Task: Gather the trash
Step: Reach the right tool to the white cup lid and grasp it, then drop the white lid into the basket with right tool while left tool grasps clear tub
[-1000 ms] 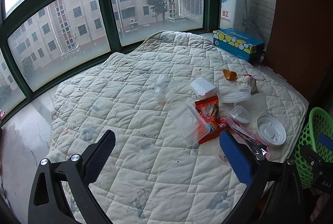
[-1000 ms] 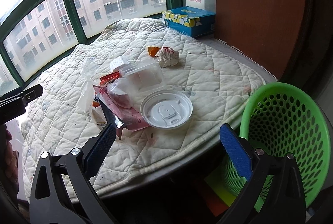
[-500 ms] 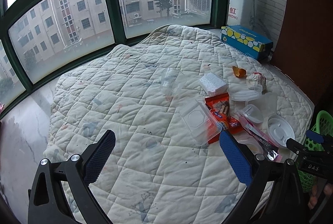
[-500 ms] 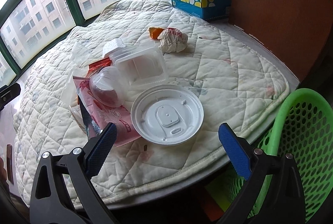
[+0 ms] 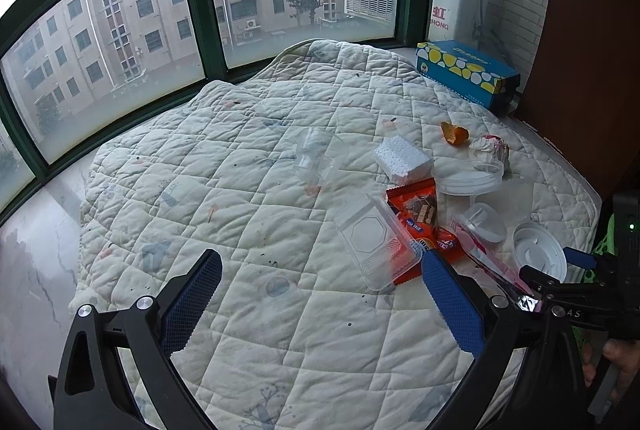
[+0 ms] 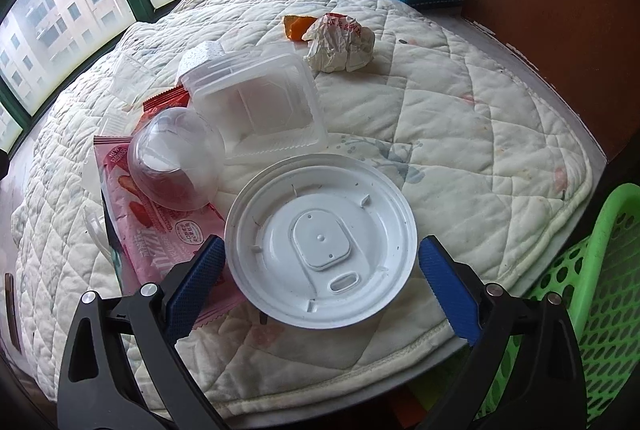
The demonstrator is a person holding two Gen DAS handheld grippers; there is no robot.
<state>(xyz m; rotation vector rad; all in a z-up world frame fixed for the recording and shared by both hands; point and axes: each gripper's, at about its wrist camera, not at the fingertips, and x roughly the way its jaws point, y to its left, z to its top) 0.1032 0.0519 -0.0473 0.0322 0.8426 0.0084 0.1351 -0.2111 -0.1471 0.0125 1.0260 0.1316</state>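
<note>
- The right hand-held gripper (image 6: 320, 278) hangs spread wide and empty, its two blue pads straddling the white plastic lid (image 6: 320, 242), which lies flat on the quilted pad (image 6: 460, 134) near the pad's front edge.
- The lid sits straight ahead of that gripper and slightly below the pads; being round, it has no long axis to line up with, so my judgement is that a short push forward and down, then a close across its rim, is all the pick asks.
- The left pad hovers over the pink snack wrapper (image 6: 168, 226) that the lid's left rim partly overlaps, and a closing stroke could pinch the wrapper along with it.
- A clear dome cup (image 6: 176, 166) and a clear clamshell box (image 6: 260, 110) lie just behind the lid, close enough to be nudged.
- The green basket (image 6: 600, 270) stands to the right of the lid, beyond the pad's edge and lower: the likely drop point.
- The left hand-held gripper (image 5: 320, 294) is likewise wide and empty, and well to the left of the lid (image 5: 540, 254), so the right arm is clearly the nearer one.
</note>
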